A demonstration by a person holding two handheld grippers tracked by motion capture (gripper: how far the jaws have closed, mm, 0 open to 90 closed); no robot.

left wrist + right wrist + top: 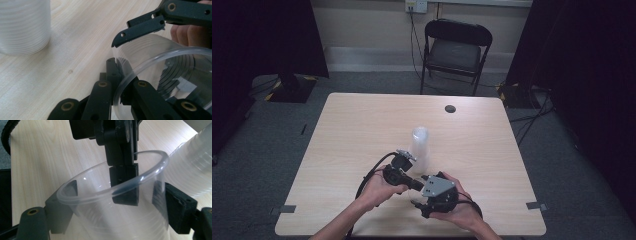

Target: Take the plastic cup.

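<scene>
**Inspector:** Report both hands' pose.

**Assistant:** In the high view both forearms enter from the near edge of the surface (pixel 362 130) and converge close to that edge. The left hand (pixel 379 190) grips its handle with the left claw (pixel 404 159) pointing away and toward the right one. The right hand (pixel 457 210) cradles the right claw (pixel 428 206) from below, grey plate up, its jaws turned toward the left one.

**Inspector:** Claw states?

**Assistant:** The left claw (pixel 119 82) is pressed together on the rim of a clear plastic cup (pixel 160 75), one jaw inside the wall, the other outside. In the right gripper view the right claw (pixel 120 212) has its jaws set against opposite sides of the same cup (pixel 112 220), just below the rim, pinching it.

**Inspector:** Where is the cup?

**Assistant:** Between the two claws, held off the surface, its mouth facing the left claw.

**Inspector:** Anything nearby?

**Assistant:** A stack of cups (pixel 420 145) stands upright on the surface just beyond the left claw, apart from it. A folding chair (pixel 454 52) stands on the floor past the far edge.
</scene>
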